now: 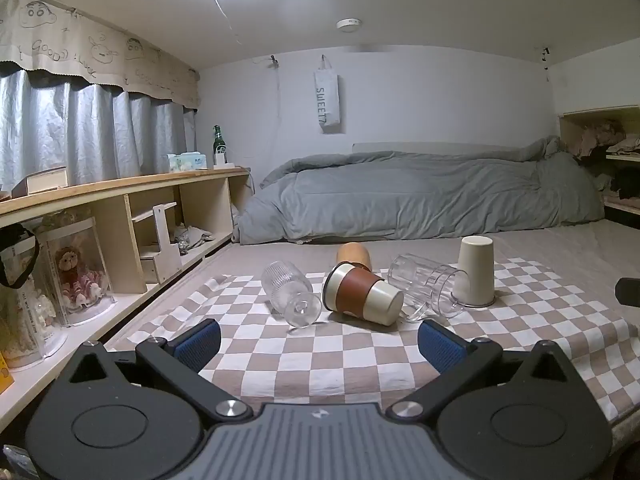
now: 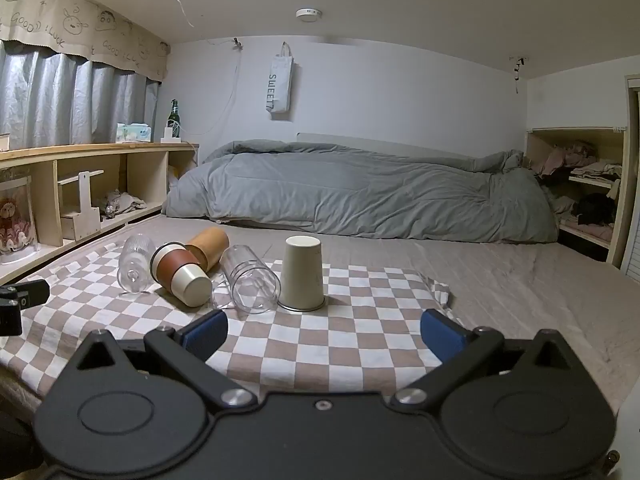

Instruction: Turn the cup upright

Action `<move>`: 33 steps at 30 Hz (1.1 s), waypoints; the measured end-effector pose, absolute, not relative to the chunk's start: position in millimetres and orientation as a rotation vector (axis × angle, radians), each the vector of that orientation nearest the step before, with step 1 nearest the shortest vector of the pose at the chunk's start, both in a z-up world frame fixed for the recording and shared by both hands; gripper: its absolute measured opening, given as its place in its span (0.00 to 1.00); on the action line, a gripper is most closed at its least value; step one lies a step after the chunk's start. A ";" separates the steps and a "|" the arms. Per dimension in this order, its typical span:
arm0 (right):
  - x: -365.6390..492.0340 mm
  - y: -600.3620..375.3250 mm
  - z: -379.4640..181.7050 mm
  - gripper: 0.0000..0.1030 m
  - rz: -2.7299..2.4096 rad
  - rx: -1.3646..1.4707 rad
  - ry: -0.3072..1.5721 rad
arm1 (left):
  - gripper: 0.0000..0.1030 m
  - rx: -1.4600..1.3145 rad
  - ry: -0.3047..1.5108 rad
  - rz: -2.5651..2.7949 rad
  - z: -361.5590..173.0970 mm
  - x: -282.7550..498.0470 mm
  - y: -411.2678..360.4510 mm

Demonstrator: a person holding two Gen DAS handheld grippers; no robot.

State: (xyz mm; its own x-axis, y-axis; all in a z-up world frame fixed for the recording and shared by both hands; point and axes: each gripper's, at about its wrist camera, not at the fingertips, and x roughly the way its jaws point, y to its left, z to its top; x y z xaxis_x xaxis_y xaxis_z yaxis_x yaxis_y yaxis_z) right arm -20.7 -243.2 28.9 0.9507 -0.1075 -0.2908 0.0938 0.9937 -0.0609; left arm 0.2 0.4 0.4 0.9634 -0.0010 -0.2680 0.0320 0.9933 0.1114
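Several cups lie on a checkered cloth (image 1: 320,360) (image 2: 340,344). A cream cup (image 1: 475,270) (image 2: 302,274) stands upside down. A clear glass mug (image 1: 428,290) (image 2: 250,278) lies on its side beside it. A brown-and-cream travel cup (image 1: 362,294) (image 2: 180,276), a ribbed clear glass (image 1: 290,292) (image 2: 134,264) and a tan cup (image 1: 354,255) (image 2: 208,246) also lie on their sides. My left gripper (image 1: 318,344) is open and empty, just short of the travel cup. My right gripper (image 2: 324,334) is open and empty, in front of the cream cup.
The cloth lies on a bed with a grey duvet (image 1: 420,192) (image 2: 360,196) at the back. A wooden shelf unit (image 1: 120,216) (image 2: 80,184) runs along the left. An open closet (image 2: 580,184) stands at the right. The other gripper's tip (image 1: 628,290) (image 2: 20,296) shows at each frame edge.
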 end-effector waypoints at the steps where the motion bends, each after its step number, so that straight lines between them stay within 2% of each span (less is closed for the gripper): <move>1: -20.5 -243.5 28.9 1.00 -0.103 -0.047 0.298 | 1.00 0.115 0.271 -0.017 0.4 0.2 0.4; 33: -20.2 -242.0 29.1 1.00 -0.103 -0.048 0.300 | 1.00 0.117 0.272 -0.018 1.0 0.6 -1.6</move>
State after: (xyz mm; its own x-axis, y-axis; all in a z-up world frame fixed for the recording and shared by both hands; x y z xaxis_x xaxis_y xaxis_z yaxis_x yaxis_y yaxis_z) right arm -20.2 -242.0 29.1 0.9502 -0.1085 -0.2920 0.0942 0.9936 -0.0626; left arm 0.6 -1.6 1.0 0.9631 -0.0019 -0.2690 0.0335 0.9931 0.1127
